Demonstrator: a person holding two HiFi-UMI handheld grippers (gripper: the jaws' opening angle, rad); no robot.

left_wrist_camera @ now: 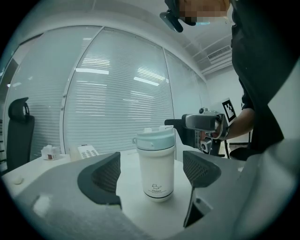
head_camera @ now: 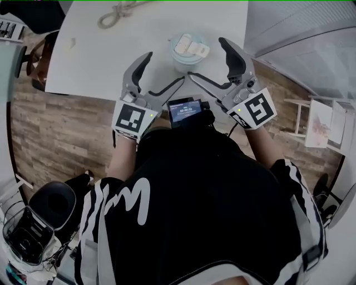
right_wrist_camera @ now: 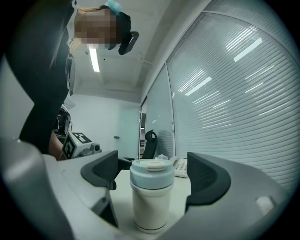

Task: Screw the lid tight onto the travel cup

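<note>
A white travel cup (head_camera: 188, 50) with a pale blue lid (left_wrist_camera: 154, 139) stands upright near the front edge of the white table (head_camera: 111, 61). My left gripper (head_camera: 164, 69) is open just left of the cup, and my right gripper (head_camera: 207, 57) is open just right of it. In the left gripper view the cup (left_wrist_camera: 155, 171) stands a little beyond the spread pads (left_wrist_camera: 105, 176), untouched. The right gripper view shows the cup (right_wrist_camera: 149, 206) and its lid (right_wrist_camera: 151, 172) between the wide-apart pads (right_wrist_camera: 206, 178), with a gap on both sides.
A coiled rope (head_camera: 119, 12) lies at the table's far side. A desk phone (left_wrist_camera: 86, 151) and a small box (left_wrist_camera: 49, 152) sit on the table beyond the cup. A black chair (left_wrist_camera: 18, 126) stands past the table. Blinds cover the glass wall behind.
</note>
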